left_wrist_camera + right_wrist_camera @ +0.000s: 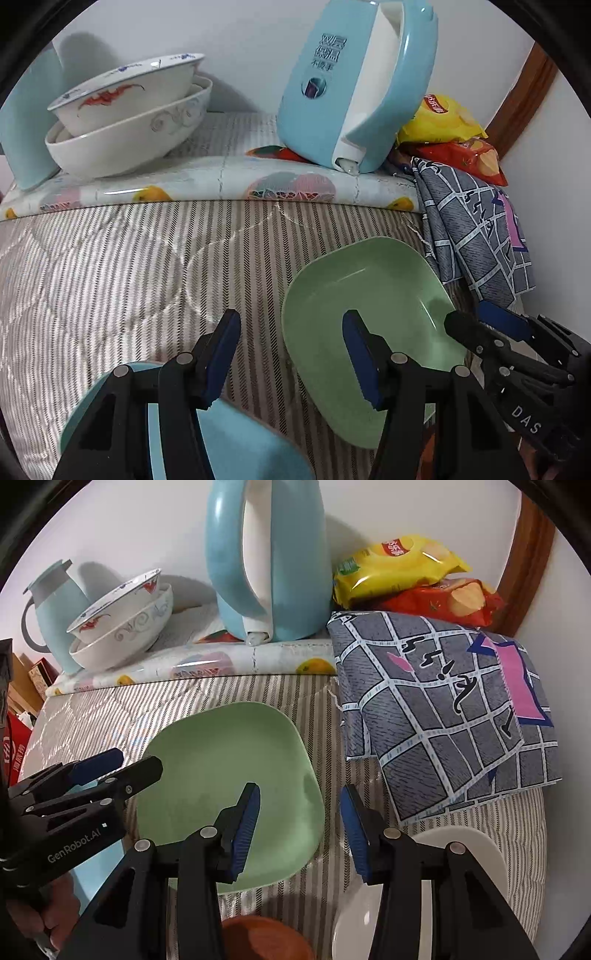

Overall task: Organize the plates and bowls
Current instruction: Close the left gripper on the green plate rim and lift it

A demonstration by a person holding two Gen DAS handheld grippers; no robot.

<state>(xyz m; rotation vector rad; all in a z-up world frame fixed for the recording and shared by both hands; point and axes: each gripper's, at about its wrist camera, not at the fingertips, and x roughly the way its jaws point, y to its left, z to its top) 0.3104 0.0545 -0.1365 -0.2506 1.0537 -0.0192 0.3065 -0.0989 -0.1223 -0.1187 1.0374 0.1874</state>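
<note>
Straddling the near right rim of the green plate (229,786), low in the frame's centre, the right gripper (299,830) stands spread, pinching nothing; likely its grab. The left gripper (291,354), also spread and empty, sits leftward. Upper left, stacked bowls (122,627) wait.

Both tools share one build: the left gripper (291,354) and the right gripper (299,827) have matte black angular arms jointed with round silver rivets. Each finger ends in a dark blue pad (245,829) ribbed with fine grooves along its inner face. White lettering marks the housings, "GenRobot.AI" on the left tool's body and "DAS" on the right's, beside small silver screws.
</note>
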